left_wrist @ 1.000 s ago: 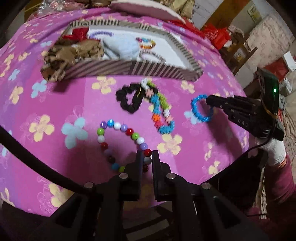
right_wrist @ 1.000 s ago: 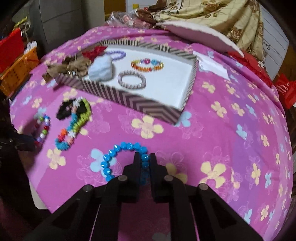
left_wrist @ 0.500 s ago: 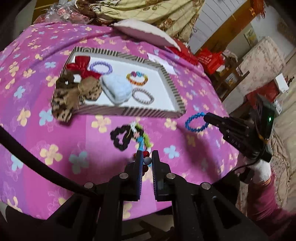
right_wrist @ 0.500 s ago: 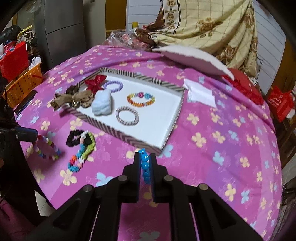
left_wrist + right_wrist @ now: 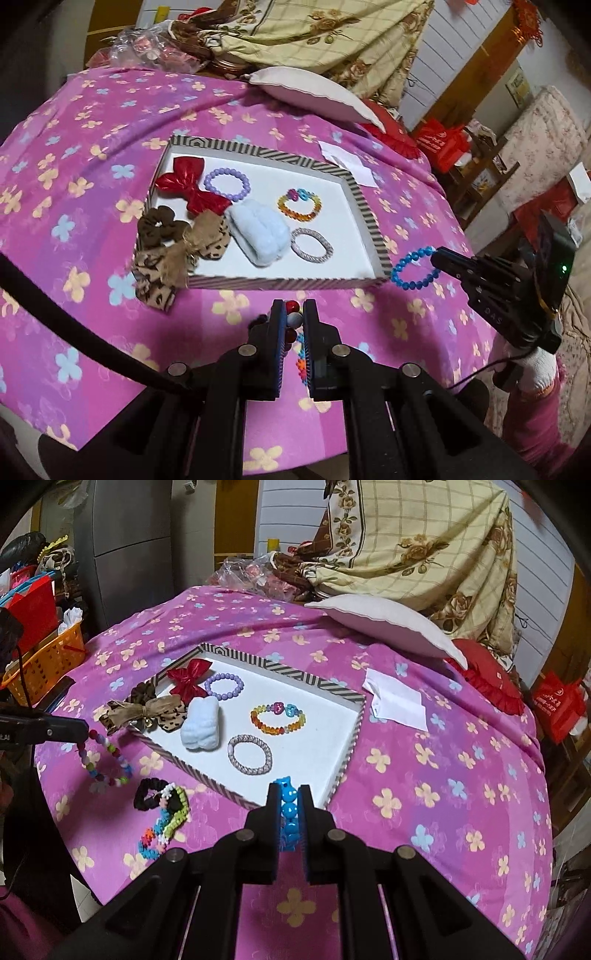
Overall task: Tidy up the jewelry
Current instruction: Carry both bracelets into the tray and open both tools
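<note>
My left gripper point(image 5: 294, 308) is shut on a multicoloured round-bead bracelet point(image 5: 105, 760) and holds it in the air, left of the striped tray point(image 5: 343, 764). My right gripper point(image 5: 288, 792) is shut on a blue bead bracelet point(image 5: 413, 267), held above the tray's near right corner point(image 5: 382, 258). The tray holds a purple bracelet point(image 5: 223, 686), a rainbow bracelet point(image 5: 277, 718), a silver bracelet point(image 5: 250, 754), a pale blue fluffy piece point(image 5: 201, 729), a red bow point(image 5: 188, 679) and leopard bows point(image 5: 147, 709). A black scrunchie point(image 5: 149, 794) and a colourful bead bracelet point(image 5: 166, 821) lie on the cloth.
The table has a pink flowered cloth point(image 5: 424, 794). A white pillow point(image 5: 388, 624), a white paper point(image 5: 397, 701) and a red cushion point(image 5: 487, 683) lie behind and right of the tray. An orange basket point(image 5: 44, 661) stands at the left.
Both grippers have lifted their bracelets off the cloth and risen. The blue bracelet has moved towards the tray's near right corner.
</note>
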